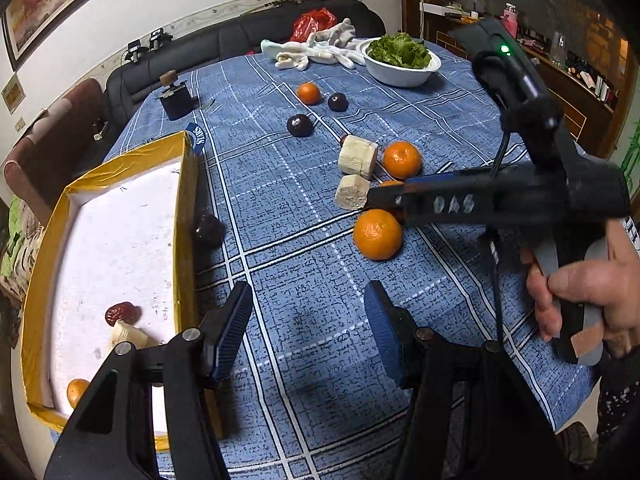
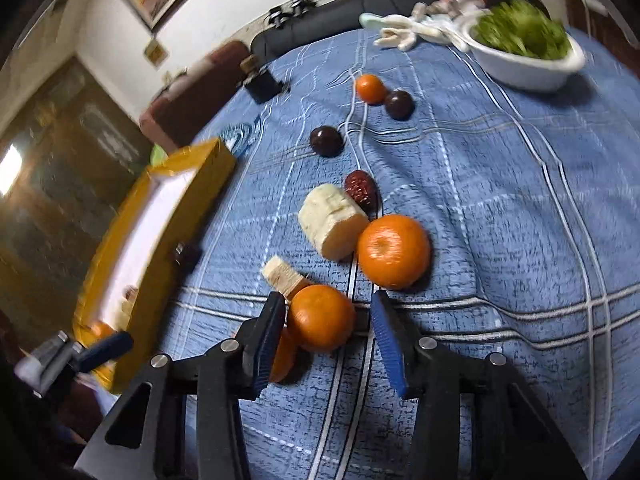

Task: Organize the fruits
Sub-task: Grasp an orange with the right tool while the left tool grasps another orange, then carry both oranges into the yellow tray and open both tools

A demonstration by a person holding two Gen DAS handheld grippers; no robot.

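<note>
Several oranges, dark plums, pale cut fruit chunks and a red date (image 2: 361, 191) lie on the blue checked tablecloth. My right gripper (image 2: 328, 338) is open with an orange (image 2: 321, 317) between its fingers; another orange (image 2: 394, 250) lies just beyond. In the left wrist view the right gripper (image 1: 384, 204) reaches in from the right beside an orange (image 1: 377, 234). My left gripper (image 1: 308, 328) is open and empty above bare cloth. A yellow-rimmed white tray (image 1: 182, 208) on the left holds a date (image 1: 122, 313), a pale chunk and an orange.
A white bowl of lettuce (image 1: 400, 62) and white gloves (image 1: 316, 50) sit at the table's far end. A small dark box (image 1: 176, 100) stands far left. A dark plum (image 1: 208, 230) rests against the tray's outer wall. A sofa runs behind the table.
</note>
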